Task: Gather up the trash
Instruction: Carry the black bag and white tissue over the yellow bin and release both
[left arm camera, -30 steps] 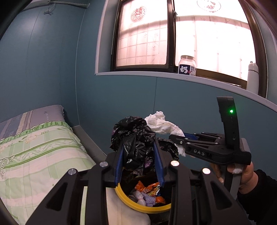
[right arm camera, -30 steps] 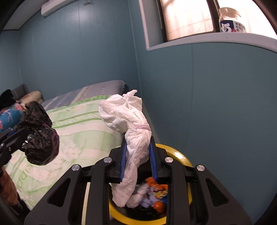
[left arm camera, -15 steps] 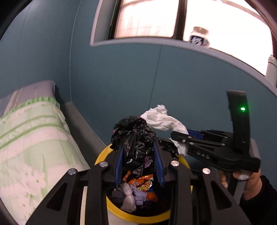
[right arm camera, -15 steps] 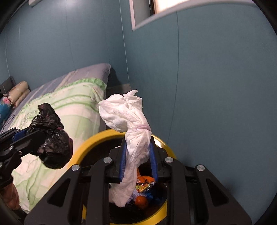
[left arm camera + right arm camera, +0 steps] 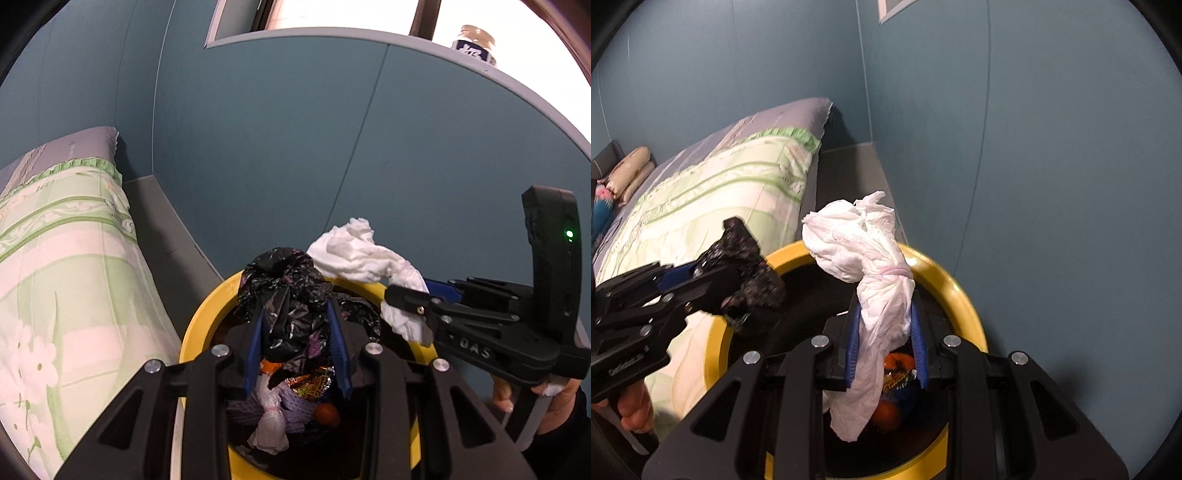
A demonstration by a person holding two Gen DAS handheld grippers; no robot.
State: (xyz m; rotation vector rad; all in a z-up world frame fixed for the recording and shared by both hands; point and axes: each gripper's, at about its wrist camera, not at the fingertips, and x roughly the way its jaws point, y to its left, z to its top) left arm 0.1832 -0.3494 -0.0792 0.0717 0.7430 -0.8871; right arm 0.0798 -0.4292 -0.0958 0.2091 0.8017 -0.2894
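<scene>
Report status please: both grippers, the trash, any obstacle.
Left gripper shut on black bag. Right gripper shut on white bag. Both above yellow bin, trash inside. No obstacle seen.

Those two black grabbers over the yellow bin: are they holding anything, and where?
Left gripper pinches a crumpled black plastic bag at its middle; right gripper pinches a tied white plastic bag below its knot.

Matte teal panelled walls [image 5: 280,155] meeting in a corner, bed with green-and-white floral quilt [image 5: 62,280] at left of frame, grey bed-frame ledge [image 5: 166,236] beside it, bright window [image 5: 332,14] above grey sill [image 5: 369,37] at top, labelled glass jar [image 5: 474,46] on sill, cream pillows [image 5: 629,173] at far left.
</scene>
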